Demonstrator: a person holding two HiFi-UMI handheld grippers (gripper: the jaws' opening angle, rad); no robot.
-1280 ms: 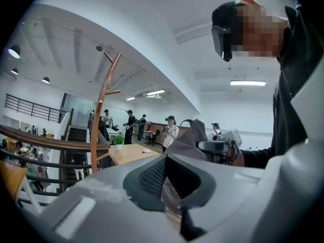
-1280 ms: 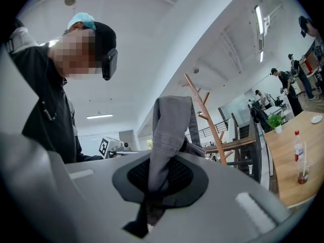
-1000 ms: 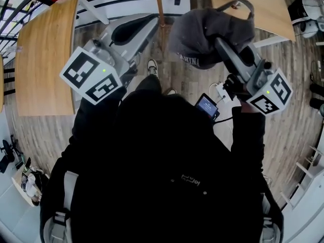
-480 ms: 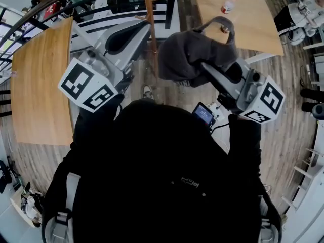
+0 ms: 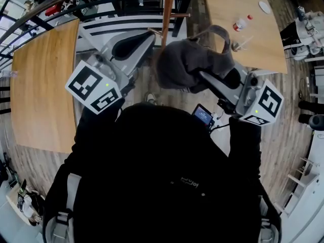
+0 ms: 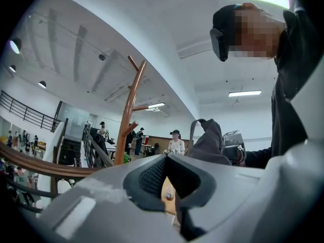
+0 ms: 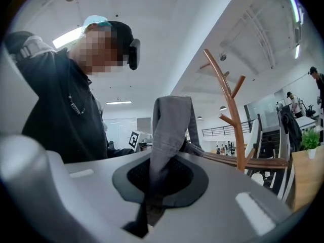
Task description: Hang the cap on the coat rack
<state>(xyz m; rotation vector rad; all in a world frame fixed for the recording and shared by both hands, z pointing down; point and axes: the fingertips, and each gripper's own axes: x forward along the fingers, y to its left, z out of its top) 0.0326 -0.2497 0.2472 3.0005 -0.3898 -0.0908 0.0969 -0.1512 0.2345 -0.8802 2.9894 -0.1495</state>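
Two tongs were up in front of me. The right tongs (image 7: 162, 173) were clamped on the grey cap (image 7: 171, 125), with its cloth running up from between the jaws. In the head view the cap hung off the tips close to the wooden coat rack (image 5: 168, 4), not on any peg yet. The left tongs (image 6: 169, 181) had their jaws slightly apart with nothing between them, tips near the rack's pole. Beyond the cap stood a wooden table (image 5: 223, 4) with a bottle (image 5: 240, 24) on it.

Cap (image 5: 195, 65) matt woven cloth; coat rack (image 7: 239, 135) smooth wood (slight sheen).
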